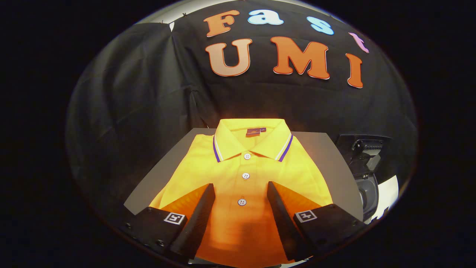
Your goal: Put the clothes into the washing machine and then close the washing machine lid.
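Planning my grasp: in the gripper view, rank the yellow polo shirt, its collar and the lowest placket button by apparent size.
1. Yellow polo shirt, lying on the grey table, with the open tongs above it.
2. Collar.
3. Lowest button, between the fingers.

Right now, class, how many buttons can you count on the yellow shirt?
3: one button under the collar, one mid-placket, one between the open gripper fingers. Lower ones may be hidden.
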Tool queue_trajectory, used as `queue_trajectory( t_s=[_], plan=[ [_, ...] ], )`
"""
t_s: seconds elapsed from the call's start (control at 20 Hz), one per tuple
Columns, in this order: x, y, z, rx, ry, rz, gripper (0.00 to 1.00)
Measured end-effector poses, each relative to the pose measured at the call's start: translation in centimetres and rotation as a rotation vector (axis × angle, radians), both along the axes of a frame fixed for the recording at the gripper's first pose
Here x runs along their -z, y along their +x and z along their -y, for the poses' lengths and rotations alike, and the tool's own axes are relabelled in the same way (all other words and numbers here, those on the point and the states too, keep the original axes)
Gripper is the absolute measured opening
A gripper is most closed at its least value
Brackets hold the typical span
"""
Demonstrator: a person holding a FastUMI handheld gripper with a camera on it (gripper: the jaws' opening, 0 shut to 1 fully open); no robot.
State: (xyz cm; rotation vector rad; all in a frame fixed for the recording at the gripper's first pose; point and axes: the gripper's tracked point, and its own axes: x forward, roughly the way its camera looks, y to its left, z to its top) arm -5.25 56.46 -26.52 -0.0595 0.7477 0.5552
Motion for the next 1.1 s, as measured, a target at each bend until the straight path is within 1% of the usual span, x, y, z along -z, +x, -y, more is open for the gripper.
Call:
queue_trajectory(
  t_s=[0.05, 0.15, 0.2, 0.25, 0.3, 0.35, 0.45, 0.55, 0.6, 0.75, 0.9, 1.1],
  plan=[
    [0.0, 0.0, -0.1, -0.011, -0.002, 0.001, 0.89],
    [0.0, -0.6, -1.0, -0.08, 0.025, -0.01, 0.71],
    [0.2, -0.8, -1.6, -0.118, 0.042, -0.013, 0.61],
    [0.1, -0.8, -1.7, -0.146, 0.054, -0.021, 0.44],
    [0.1, -0.8, -1.5, -0.159, 0.065, -0.049, 0.38],
    [0.4, -0.8, -1.3, -0.164, 0.081, -0.076, 0.28],
    [-0.3, 0.0, -1.0, -0.124, 0.141, -0.109, 0.13],
    [-1.0, -0.3, -0.6, -0.103, 0.188, -0.072, 0.12],
    [-0.9, 0.0, -0.9, -0.097, 0.199, -0.045, 0.08],
    [-2.4, -0.5, -0.6, -0.063, 0.275, 0.02, 0.08],
    [-4.5, -0.4, -0.4, -0.087, 0.322, 0.107, 0.08],
    [-10.4, 0.1, -0.4, -0.131, 0.388, 0.288, 0.08]
  ],
)
